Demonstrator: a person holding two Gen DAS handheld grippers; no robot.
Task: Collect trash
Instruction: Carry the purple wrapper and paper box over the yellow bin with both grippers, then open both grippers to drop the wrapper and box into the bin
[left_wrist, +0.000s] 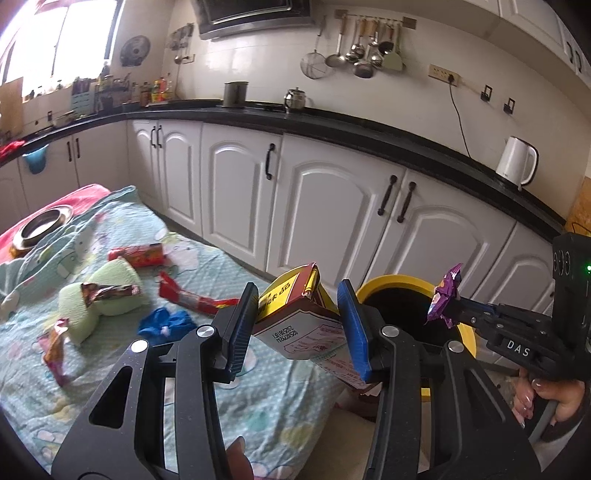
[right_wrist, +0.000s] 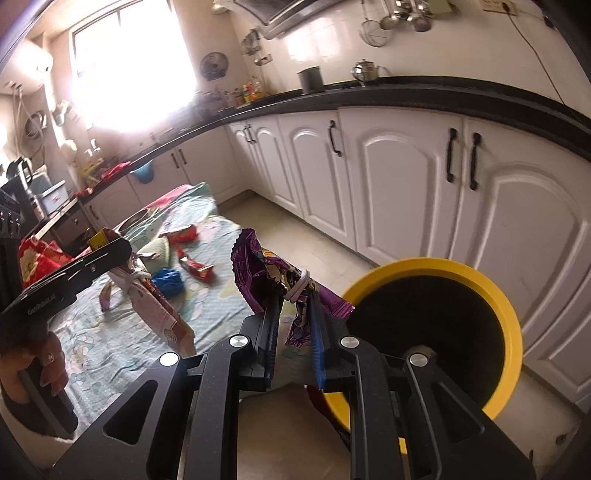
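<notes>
**Both grippers hold trash beside the yellow bin**

Left wrist view: The left gripper is closed on a cardboard box, its blue-padded fingers pressing the box from both sides. The box is tilted, with its open flap toward the cabinets, and it sits just left of the yellow bin, partly covering the bin's near rim. To the right of the bin's opening, the right gripper pinches a purple wrapper that hangs over the bin's right rim. Left of the bin lies a bed with a pale green patterned sheet. On the sheet, well away from the bin, lie a red wrapper, a red snack tube, a blue crumpled bag, a green cushion and a metal bowl.

Right wrist view: The right gripper is clamped narrowly on the purple wrapper, which has a white band around it and stands just left of the bin. The bin's dark inside is open to view. Further left of the bin, the left gripper holds the box above the sheet. The blue bag and the red wrapper lie on the sheet beyond it.
</notes>
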